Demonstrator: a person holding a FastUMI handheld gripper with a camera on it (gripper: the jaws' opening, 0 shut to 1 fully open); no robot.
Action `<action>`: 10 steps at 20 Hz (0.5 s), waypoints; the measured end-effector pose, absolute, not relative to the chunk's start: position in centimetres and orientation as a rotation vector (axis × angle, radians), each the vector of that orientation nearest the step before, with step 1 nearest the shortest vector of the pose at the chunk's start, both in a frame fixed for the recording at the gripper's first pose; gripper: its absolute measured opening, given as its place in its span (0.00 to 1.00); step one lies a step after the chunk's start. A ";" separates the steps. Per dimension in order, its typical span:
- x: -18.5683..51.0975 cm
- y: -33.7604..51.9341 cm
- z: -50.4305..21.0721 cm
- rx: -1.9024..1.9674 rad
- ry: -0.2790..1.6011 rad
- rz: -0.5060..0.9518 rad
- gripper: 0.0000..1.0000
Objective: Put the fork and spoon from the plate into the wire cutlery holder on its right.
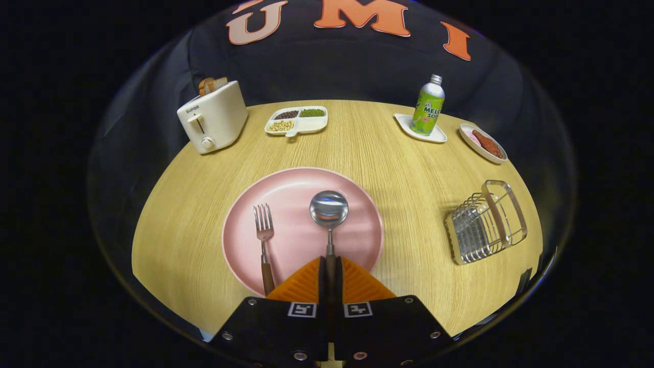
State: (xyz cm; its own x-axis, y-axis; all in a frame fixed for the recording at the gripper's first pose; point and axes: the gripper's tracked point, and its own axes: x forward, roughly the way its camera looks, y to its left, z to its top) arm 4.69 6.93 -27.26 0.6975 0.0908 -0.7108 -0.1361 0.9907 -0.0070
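Note:
A pink plate [301, 191] lies on the wooden table just ahead of my fingers. On it a spoon [329, 209] points away from me, its brown handle running back between my two fingers. My gripper [330, 266] is shut on the spoon's handle, both pads pressing its sides. A fork [263, 230] with a brown handle lies on the plate to the left of the spoon, tines away from me, its handle end beside my left finger. The wire cutlery holder [484, 221] stands on the table to the right of the plate, tilted in this view, with nothing seen inside.
At the back left stands a cream toaster [212, 122] with bread in it, beside it a divided tray [297, 120] of beans. At the back right a green bottle [428, 107] stands on a white coaster, next to a small dish [483, 143] of red food.

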 end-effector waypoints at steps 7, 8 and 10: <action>4.3 2.0 -22.3 -0.064 0.814 0.137 0.05; 4.1 1.1 -21.7 -0.062 0.823 0.138 0.05; 3.6 -0.9 -20.4 -0.066 0.848 0.138 0.05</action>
